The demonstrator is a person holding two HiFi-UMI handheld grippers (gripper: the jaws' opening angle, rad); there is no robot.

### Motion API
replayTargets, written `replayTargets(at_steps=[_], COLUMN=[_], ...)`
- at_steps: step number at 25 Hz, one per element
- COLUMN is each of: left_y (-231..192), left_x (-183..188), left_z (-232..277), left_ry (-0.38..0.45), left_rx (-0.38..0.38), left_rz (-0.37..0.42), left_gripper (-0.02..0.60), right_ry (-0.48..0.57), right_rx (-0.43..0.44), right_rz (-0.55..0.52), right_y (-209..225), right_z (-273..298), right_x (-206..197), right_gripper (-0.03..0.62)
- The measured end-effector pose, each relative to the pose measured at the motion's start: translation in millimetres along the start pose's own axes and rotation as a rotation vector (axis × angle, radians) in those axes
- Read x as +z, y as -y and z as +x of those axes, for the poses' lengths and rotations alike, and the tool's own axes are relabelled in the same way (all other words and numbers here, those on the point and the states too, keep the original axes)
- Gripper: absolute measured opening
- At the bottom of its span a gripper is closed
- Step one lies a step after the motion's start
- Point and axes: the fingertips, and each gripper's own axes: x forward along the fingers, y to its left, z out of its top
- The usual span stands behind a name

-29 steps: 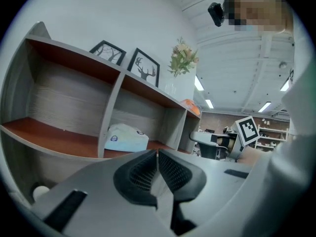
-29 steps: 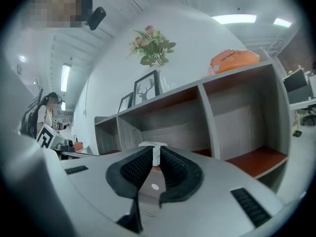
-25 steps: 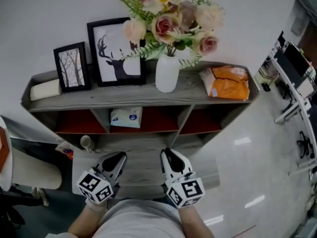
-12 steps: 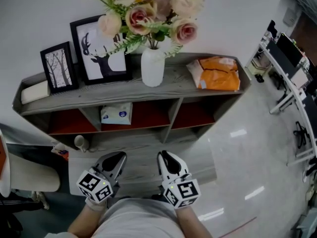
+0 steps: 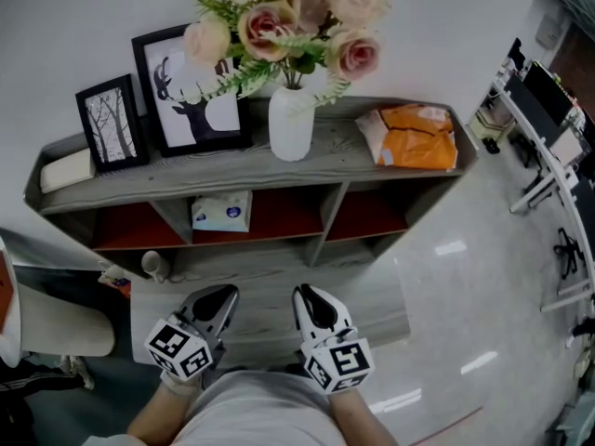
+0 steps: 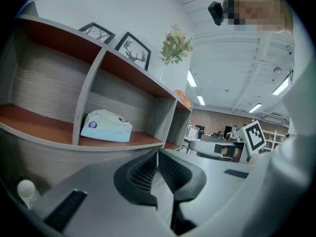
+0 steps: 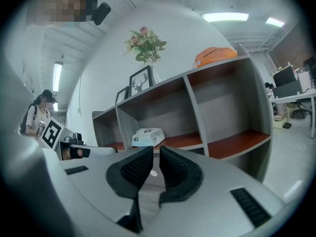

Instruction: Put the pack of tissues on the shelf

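Note:
A white and blue pack of tissues (image 5: 221, 212) lies in the middle compartment of the grey shelf unit (image 5: 177, 182); it also shows in the left gripper view (image 6: 106, 126) and the right gripper view (image 7: 148, 136). An orange pack (image 5: 414, 137) rests on the shelf top at the right. Both grippers hang low in front of the shelf, close to my body and well short of the packs. My left gripper (image 5: 219, 299) (image 6: 158, 154) is shut and empty. My right gripper (image 5: 307, 301) (image 7: 156, 154) shows a narrow gap with nothing in it, and its jaws are closing.
On the shelf top stand a white vase of flowers (image 5: 291, 124), a deer picture (image 5: 191, 91), a smaller framed picture (image 5: 112, 124) and a pale roll (image 5: 65, 170). A low grey ledge (image 5: 372, 295) fronts the shelf. A chair (image 5: 56, 319) stands left, desks (image 5: 548, 147) right.
The shelf has slid left in the head view since one second ago. Both grippers stay in nearly the same place; the right one has edged slightly left.

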Motion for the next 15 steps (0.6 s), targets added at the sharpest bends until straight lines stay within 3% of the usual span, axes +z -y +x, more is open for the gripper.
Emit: replayTargets(at_steps=[15], left_y=[-9.6], left_x=[0.5], left_z=[-10.2], left_ry=[-0.005], left_rx=[0.013], left_rz=[0.009], left_gripper=[0.025], right_ry=[-0.017], right_rx=[0.026], right_rz=[-0.011], right_y=[-10.8], right_z=[14.0], right_x=[-3.5], right_gripper=[0.051])
